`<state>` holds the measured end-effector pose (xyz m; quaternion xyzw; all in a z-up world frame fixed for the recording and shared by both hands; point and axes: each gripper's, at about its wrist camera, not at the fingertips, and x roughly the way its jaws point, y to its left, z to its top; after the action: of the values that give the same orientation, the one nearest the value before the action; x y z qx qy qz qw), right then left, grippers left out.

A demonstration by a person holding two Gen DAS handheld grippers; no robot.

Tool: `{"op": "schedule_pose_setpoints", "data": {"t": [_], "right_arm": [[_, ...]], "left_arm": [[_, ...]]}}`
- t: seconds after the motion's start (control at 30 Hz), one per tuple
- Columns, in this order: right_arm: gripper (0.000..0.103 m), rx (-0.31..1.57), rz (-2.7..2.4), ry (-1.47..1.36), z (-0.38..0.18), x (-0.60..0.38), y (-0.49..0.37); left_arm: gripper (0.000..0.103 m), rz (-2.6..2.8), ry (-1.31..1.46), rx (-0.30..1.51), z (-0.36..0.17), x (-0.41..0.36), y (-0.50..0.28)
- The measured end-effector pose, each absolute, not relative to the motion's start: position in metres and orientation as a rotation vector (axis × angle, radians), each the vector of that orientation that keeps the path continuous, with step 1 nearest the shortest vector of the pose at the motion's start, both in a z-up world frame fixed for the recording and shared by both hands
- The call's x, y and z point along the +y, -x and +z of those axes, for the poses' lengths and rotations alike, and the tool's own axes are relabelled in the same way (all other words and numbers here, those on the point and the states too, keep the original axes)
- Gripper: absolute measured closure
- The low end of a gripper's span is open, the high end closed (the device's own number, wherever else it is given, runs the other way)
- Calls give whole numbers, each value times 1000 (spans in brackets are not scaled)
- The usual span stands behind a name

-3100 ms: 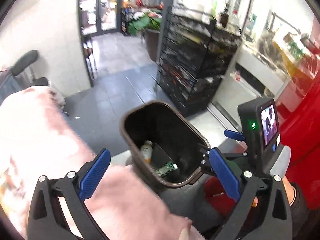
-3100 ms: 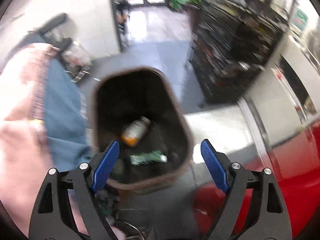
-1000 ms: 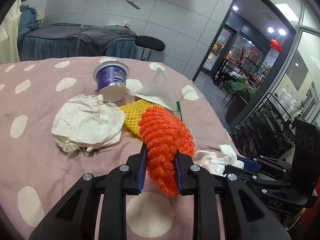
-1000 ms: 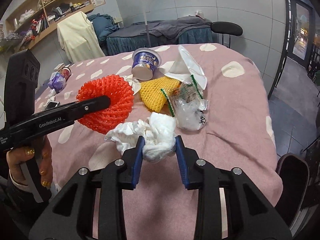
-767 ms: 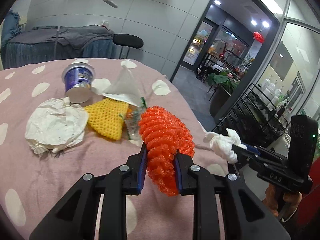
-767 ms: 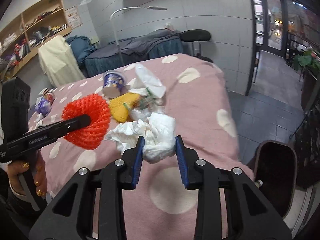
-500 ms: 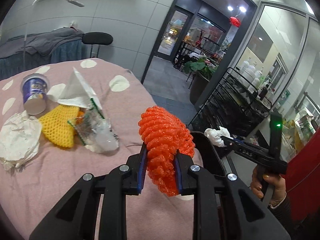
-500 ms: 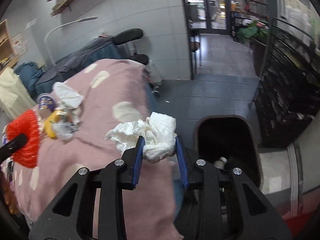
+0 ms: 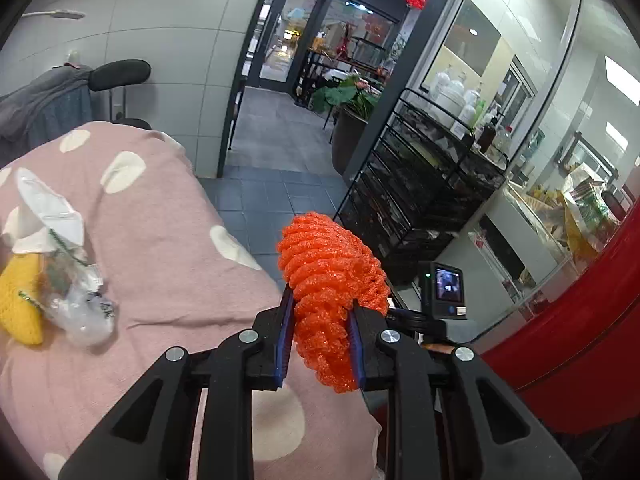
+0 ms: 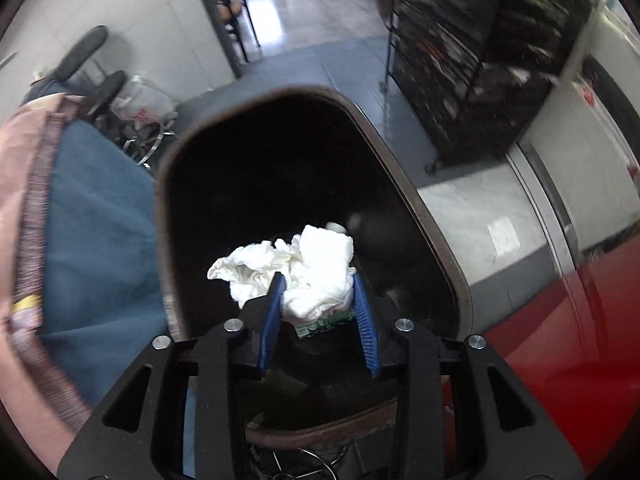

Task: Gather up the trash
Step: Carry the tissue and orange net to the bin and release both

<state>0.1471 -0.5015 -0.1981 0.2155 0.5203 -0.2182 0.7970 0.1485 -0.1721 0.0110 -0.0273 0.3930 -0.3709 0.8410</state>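
1. Our right gripper, off the bed a second ago, now hangs over the open bin; its jaws have just been opening around the white tissue wad, poised to drop.
2. Our left gripper still pinches the orange foam net above the pink bedspread, next for binning.
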Motion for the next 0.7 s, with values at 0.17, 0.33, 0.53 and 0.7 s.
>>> {"op": "schedule_pose_setpoints", "data": {"t": [0.17, 0.33, 0.53, 0.7], "right_arm": [[35, 1122, -507, -481, -210, -506, -144], [30, 1106, -515, -475, -207, -506, -125], [29, 1101, -516, -466, -197, -502, -101], [28, 1107, -544, -462, -193, -504, -84]], "left_arm": [[80, -822, 27, 869, 1, -200, -153], [80, -867, -22, 914, -11, -234, -161], [80, -926, -93, 999, -34, -288, -169], [80, -934, -178, 1082, -62, -334, -173]]}}
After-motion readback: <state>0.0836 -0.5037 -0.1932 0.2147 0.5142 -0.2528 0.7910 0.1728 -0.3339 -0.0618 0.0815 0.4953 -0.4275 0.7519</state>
